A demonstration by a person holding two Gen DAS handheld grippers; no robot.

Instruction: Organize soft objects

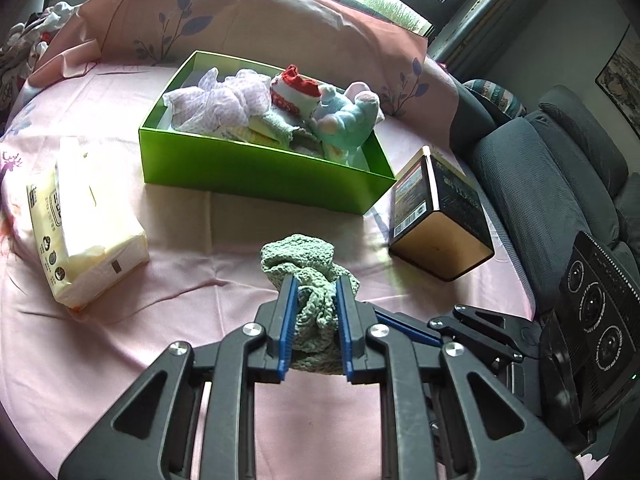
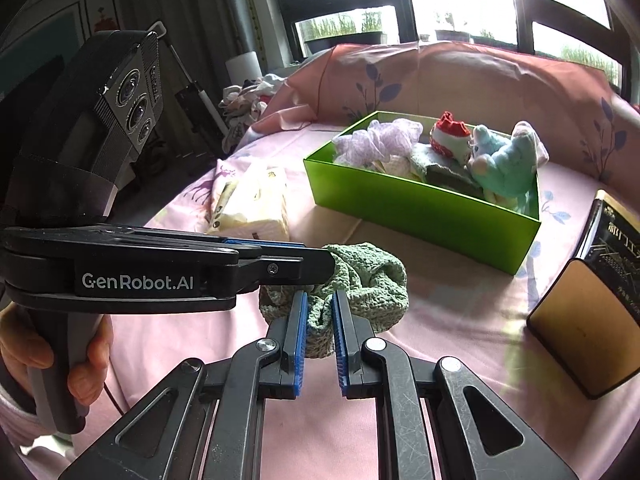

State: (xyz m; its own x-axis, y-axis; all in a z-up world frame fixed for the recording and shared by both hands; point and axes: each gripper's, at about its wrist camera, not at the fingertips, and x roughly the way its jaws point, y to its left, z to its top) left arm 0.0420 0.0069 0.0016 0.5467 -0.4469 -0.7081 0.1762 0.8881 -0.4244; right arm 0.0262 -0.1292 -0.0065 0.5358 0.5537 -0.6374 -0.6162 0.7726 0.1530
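Observation:
A green knitted cloth (image 1: 308, 264) lies bunched on the pink sheet in front of a green box (image 1: 260, 172). My left gripper (image 1: 316, 284) is shut on the cloth's near part. In the right wrist view my right gripper (image 2: 320, 300) is also shut on the same cloth (image 2: 368, 280), and the left gripper (image 2: 320, 260) reaches in from the left onto it. The green box (image 2: 420, 208) holds a blue plush toy (image 1: 348, 120), a red and white knitted piece (image 1: 294, 90), a lilac mesh cloth (image 1: 216, 100) and folded cloths.
A tissue pack (image 1: 80, 224) lies left of the cloth. A black and gold tin (image 1: 440, 216) stands to the right, near the bed's edge. A pink leaf-print pillow (image 1: 280, 12) lies behind the box. A grey armchair (image 1: 560, 184) is at the right.

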